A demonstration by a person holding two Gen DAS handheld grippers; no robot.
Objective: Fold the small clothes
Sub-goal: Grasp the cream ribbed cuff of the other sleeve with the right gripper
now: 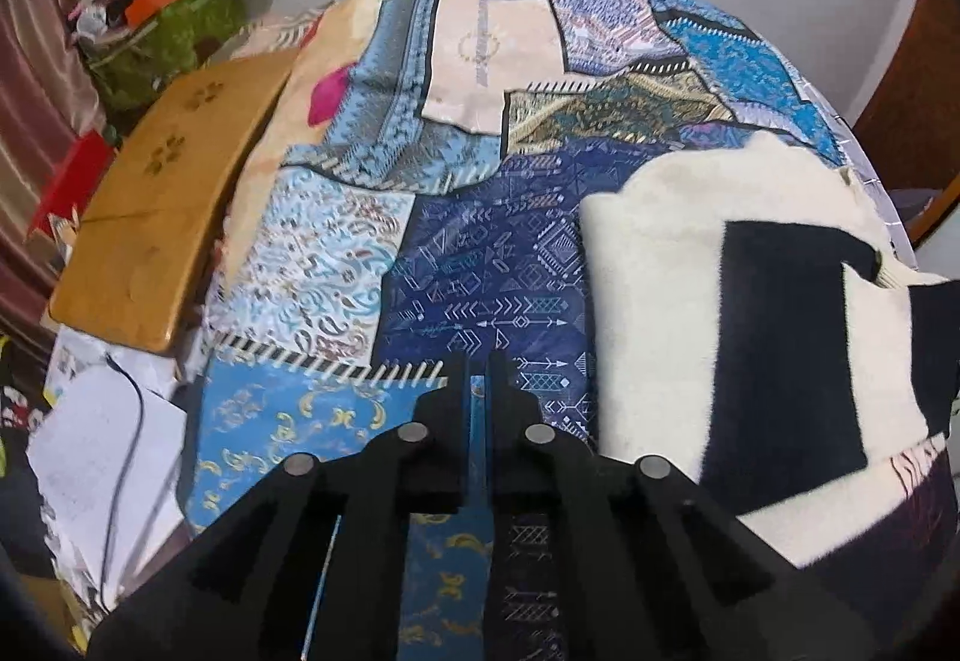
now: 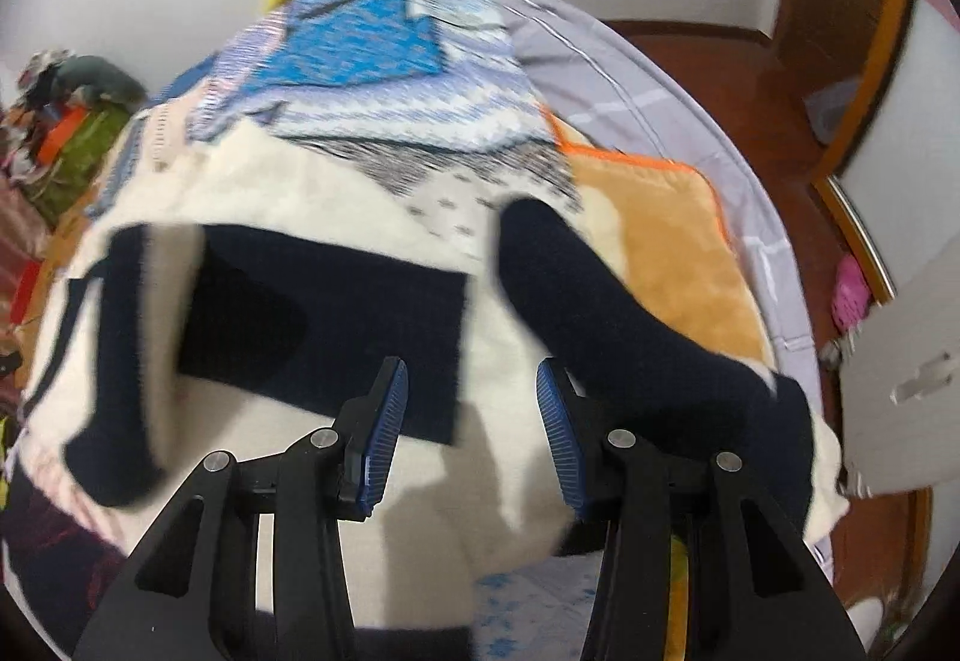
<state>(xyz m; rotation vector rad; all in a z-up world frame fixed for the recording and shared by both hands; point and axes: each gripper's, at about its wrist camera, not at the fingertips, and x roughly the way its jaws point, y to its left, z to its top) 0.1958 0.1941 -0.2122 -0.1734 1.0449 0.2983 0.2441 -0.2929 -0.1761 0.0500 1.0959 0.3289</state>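
A cream and black fleece blanket (image 1: 654, 253) lies on the right of the patchwork bedspread (image 1: 480, 265); it also shows in the right wrist view (image 2: 288, 199). Two black socks lie on it in the right wrist view: one sock (image 2: 576, 289) runs from the middle toward the right edge, the other sock (image 2: 114, 373) lies at the left. My right gripper (image 2: 471, 409) is open above the blanket, its right finger close to the right sock. My left gripper (image 1: 478, 379) is shut and empty over the blue bedspread, left of the blanket.
A wooden board (image 1: 162, 205) lies left of the bed, with papers (image 1: 102, 457) below it and a clutter pile (image 1: 162, 7) at the back left. An orange plush mat (image 2: 666, 241) lies right of the blanket. Wooden floor (image 2: 750, 79) and a door lie to the right.
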